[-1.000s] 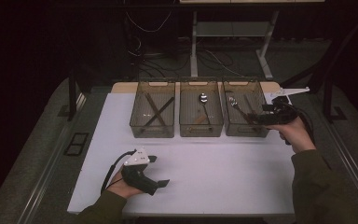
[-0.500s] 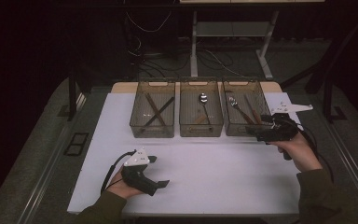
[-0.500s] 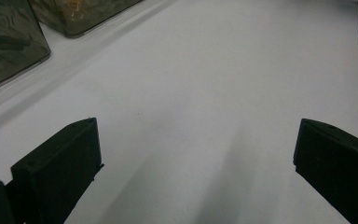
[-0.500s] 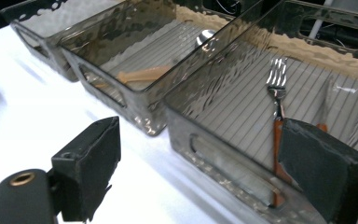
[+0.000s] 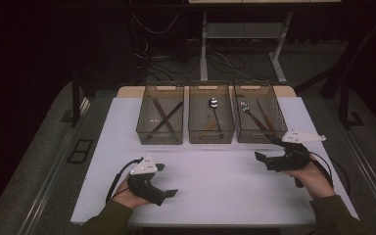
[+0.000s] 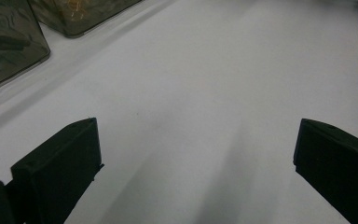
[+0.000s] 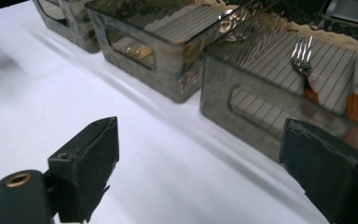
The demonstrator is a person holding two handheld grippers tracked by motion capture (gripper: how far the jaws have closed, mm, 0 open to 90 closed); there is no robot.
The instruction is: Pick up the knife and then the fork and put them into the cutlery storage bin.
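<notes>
While low, right claw (image 5: 270, 155) open, level

The surface (image 5: 215, 191) is plain white, and the three bins (image 5: 211, 128) at its twelve o'clock edge are smoky brown see-through plastic with fine ribbed lines on their floors. In the bin at one o'clock, the fork (image 7: 303, 60) is silver with an orange handle. Each hand-held gripper is black: the left hand-held gripper (image 5: 164, 180) and the right hand-held gripper (image 5: 268, 150) both carry a pale grey plate on top.
</notes>
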